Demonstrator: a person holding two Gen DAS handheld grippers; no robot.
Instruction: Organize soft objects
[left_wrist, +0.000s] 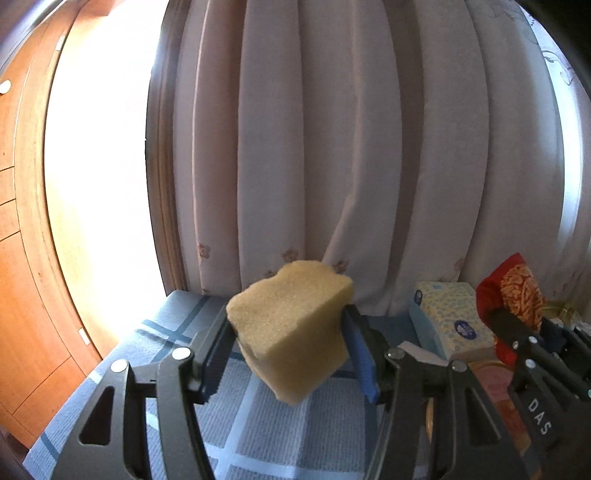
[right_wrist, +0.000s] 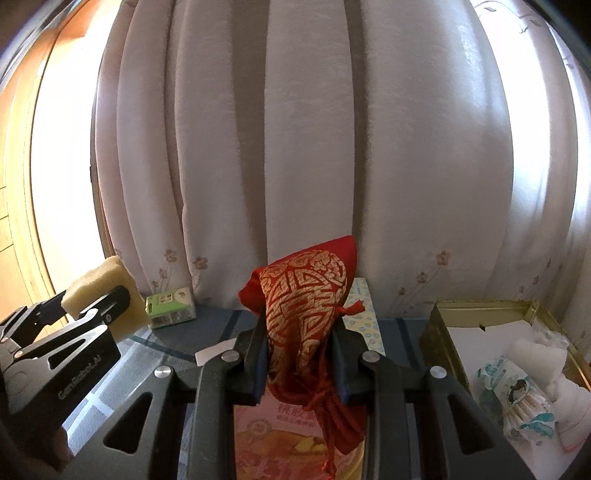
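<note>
Two soft things are held up off the table (left_wrist: 122, 343) at once, one in each gripper. The left gripper (left_wrist: 288, 341) has its fingers (left_wrist: 216, 350) clamped on the sides of a tan sponge block (left_wrist: 291, 325), which sits tilted between them: its long axis runs from the lower near corner up and away toward the curtain (left_wrist: 332, 147), with the scalloped top edge farthest from the camera. From the right wrist view the same sponge shows at the left edge, gripped and raised above the checked blue tablecloth (right_wrist: 122, 373). The right gripper (right_wrist: 299, 360) has its fingers (right_wrist: 255, 354) closed on a red drawstring pouch (right_wrist: 306, 295) with a gold pattern; the pouch stands roughly upright, its long axis vertical, the rounded body pointing up and the tied cord end hanging down below the fingers. Under it lies a pink printed package (right_wrist: 273, 439). Behind the pouch a tissue box (right_wrist: 365, 314) with blue dots rests against the curtain, and a small green packet (right_wrist: 170, 308) lies near the sponge. To the right, a gold-rimmed box (right_wrist: 443, 321) holds white packs and wrapped items.
</note>
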